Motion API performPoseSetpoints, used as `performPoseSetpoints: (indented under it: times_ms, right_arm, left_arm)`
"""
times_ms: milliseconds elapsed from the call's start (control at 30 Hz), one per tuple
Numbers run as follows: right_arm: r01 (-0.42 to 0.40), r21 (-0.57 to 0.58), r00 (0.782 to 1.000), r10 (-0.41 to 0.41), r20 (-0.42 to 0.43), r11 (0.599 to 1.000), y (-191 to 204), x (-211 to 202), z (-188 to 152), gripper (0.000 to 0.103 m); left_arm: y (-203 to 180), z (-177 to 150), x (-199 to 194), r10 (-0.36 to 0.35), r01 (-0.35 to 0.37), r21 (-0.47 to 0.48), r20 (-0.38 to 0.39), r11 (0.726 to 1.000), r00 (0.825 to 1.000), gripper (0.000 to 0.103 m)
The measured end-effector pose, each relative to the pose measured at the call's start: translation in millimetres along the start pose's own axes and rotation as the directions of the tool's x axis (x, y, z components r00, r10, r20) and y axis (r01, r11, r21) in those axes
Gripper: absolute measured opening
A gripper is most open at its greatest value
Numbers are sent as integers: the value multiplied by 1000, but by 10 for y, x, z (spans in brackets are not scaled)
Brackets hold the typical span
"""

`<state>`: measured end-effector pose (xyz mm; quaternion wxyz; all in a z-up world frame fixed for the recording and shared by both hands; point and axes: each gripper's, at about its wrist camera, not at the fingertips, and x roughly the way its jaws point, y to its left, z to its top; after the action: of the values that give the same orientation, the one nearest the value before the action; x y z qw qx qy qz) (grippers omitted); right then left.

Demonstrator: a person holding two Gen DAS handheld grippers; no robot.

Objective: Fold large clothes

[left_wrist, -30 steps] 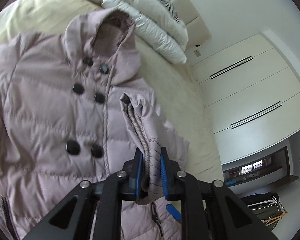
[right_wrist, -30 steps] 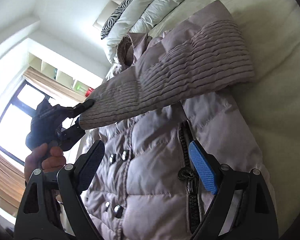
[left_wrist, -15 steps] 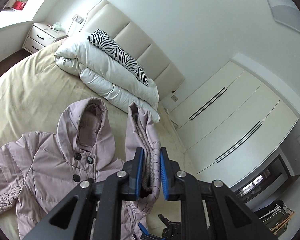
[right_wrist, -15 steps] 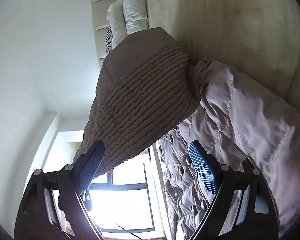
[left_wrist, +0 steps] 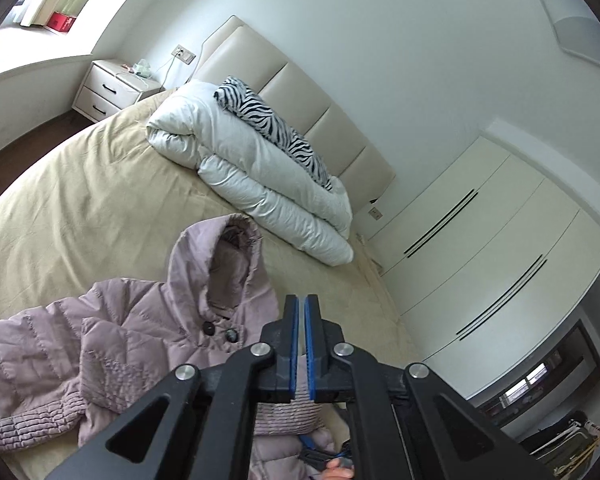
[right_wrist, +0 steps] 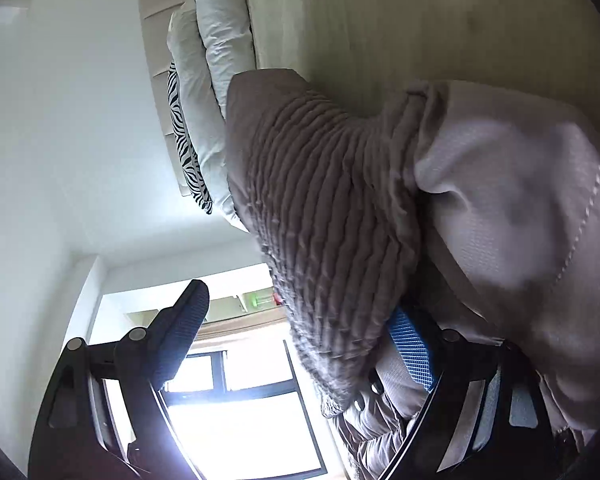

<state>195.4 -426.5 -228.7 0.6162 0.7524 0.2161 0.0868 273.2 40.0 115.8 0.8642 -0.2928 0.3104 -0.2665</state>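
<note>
Left wrist view: left gripper (left_wrist: 301,344) had its jaws together, blue pads nearly touching, nothing between them; they had just been closing. Puffer jacket (left_wrist: 112,356) lay flat on the bed (left_wrist: 80,200), hood (left_wrist: 224,264) toward the headboard (left_wrist: 300,96), ribbed cuff (left_wrist: 32,420) at its near-left edge. Two dark buttons visible just below the hood. Beyond the hood, between jacket and headboard: one folded white duvet (left_wrist: 256,168) with one zebra-print pillow (left_wrist: 272,120) on top. One two-drawer nightstand (left_wrist: 112,88) left of the headboard, wardrobe (left_wrist: 480,264) with two visible doors to its right. Gripper frame blocked the jacket's lower half; a fingertip and a bit of blue pad showed under it.

Right wrist view, rolled sideways, partly blurred: right gripper (right_wrist: 296,340) stood wide, two pads well apart. One ribbed sleeve (right_wrist: 324,220) of the jacket hung between them, lying against the blue pad (right_wrist: 412,344); far pad clear of it, so not clamped. Sleeve blocked most of the bed. Same duvet and zebra pillow behind the sleeve, one window (right_wrist: 240,412) below it.
</note>
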Motion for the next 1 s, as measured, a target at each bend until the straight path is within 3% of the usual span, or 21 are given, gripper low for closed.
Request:
performPoseSetpoints:
  times_ms: [67, 133, 267, 400, 533, 667, 733, 767, 833, 900, 1000]
  right_arm:
    - [-7, -11, 1000, 7, -17, 1000, 18, 3, 37, 87]
    - [17, -71, 1000, -18, -5, 997, 71, -119, 88, 87]
    - [44, -136, 999, -43, 10, 990, 169, -264, 162, 87]
    - [64, -162, 997, -58, 42, 985, 208, -315, 284, 87]
    - [76, -195, 995, -62, 78, 978, 291, -362, 418, 87]
    - [52, -200, 997, -38, 71, 978, 305, -452, 408, 88]
    - [61, -219, 997, -52, 50, 974, 319, -465, 349, 88]
    - [63, -221, 998, -60, 23, 973, 317, -424, 324, 88]
    - [67, -226, 997, -71, -12, 972, 321, -345, 274, 88]
    - [68, -236, 997, -71, -5, 969, 342, -309, 289, 88]
    - [58, -215, 996, -44, 73, 975, 318, -402, 431, 88]
  left_arm:
    - [241, -155, 139, 78, -78, 1, -35, 997, 996, 23]
    - [599, -332, 278, 152, -155, -39, -76, 987, 986, 58]
    - [1311, -682, 472, 299, -318, -121, -154, 940, 942, 64]
    - [1783, -887, 556, 389, -426, -173, -213, 888, 897, 65]
    - [1858, -878, 685, 377, -415, -148, -226, 898, 898, 71]
    - [1787, -841, 795, 332, -367, -127, -232, 921, 914, 66]
    - [1715, -839, 849, 349, -380, -99, -237, 920, 907, 47]
    - [1689, -839, 863, 358, -386, -87, -234, 918, 904, 43]
    - [1673, -837, 882, 359, -389, -91, -240, 917, 902, 20]
    - [1654, -835, 893, 353, -385, -97, -241, 918, 904, 19]
    - [1557, -865, 961, 358, -385, -69, -244, 921, 901, 18]
